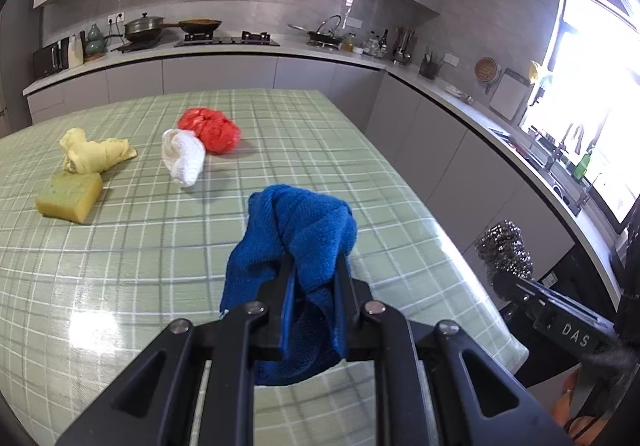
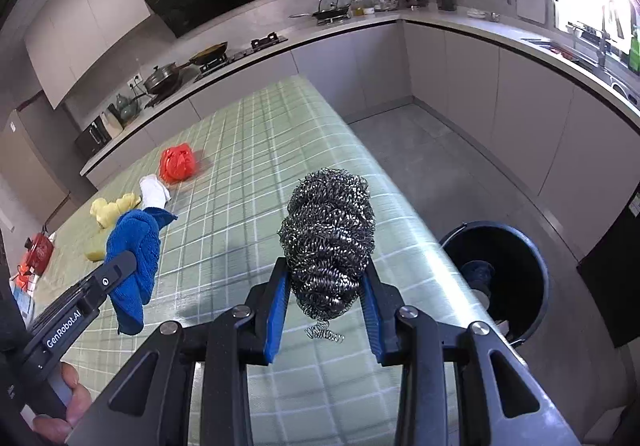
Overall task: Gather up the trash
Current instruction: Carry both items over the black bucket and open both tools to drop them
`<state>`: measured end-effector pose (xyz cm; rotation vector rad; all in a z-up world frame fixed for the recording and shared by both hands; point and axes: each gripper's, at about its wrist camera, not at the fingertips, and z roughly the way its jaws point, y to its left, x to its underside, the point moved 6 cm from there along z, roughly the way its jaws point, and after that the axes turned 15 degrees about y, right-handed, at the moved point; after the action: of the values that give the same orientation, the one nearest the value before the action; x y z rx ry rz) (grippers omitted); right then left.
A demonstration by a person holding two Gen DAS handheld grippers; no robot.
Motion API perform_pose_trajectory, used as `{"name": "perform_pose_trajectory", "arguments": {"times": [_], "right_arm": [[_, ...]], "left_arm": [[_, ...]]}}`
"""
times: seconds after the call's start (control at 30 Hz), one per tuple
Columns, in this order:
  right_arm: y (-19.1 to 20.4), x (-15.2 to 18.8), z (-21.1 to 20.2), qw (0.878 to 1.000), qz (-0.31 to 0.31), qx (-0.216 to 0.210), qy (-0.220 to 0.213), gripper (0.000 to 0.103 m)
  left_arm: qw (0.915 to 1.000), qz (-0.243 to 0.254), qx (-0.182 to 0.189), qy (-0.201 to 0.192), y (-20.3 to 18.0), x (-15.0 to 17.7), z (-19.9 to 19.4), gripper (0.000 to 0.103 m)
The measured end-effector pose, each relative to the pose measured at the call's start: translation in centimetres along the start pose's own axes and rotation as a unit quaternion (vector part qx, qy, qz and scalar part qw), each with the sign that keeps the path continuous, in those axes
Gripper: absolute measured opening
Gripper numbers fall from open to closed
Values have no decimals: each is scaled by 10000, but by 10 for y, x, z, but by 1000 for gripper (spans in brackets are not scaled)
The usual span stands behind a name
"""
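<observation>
Now steel wool point(image 2: 329, 238) between jaws.

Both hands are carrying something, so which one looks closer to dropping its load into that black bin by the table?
Probably the right. The right gripper, with the steel wool scrubber, sits beside the black bin off the table edge. The left gripper holds the blue cloth further over the table.

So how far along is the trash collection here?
Done: something already lies in the black bin. In hand: left gripper clamps the blue cloth, right gripper the steel wool scrubber. Left on the table: red bag, white cloth, yellow cloth, sponge.
</observation>
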<state>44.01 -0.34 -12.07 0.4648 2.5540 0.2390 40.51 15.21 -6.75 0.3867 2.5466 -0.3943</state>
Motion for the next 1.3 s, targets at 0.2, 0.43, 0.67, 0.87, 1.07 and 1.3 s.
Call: {"name": "perform_pose_trajectory", "arguments": {"times": [0.2,0.43,0.67,0.87,1.07,1.3], "right_arm": [[-41,-5,-19,9998,80,-30,-167,36],[-141,-15,-27,9998,170,-116,-84,36],[-232,-28,-6,9992,68,-130,378,36],[-266,-32,31,9957,-108,-224,891,36],[-284,-26,75,9891,-243,-354,1408,36],[-297,-28,103,9855,-336,-400,1611,40]], "left_arm": [[9999,60,-29,-142,-43,-1,0,18],[9998,-117,-80,-110,-119,-1,24,18],[9997,-219,0,129,-195,3,56,18],[9993,-120,-111,322,-237,4,81,18],[9983,-140,-240,503,-255,6,106,18],[9949,-255,-363,903,-267,14,147,18]]}}
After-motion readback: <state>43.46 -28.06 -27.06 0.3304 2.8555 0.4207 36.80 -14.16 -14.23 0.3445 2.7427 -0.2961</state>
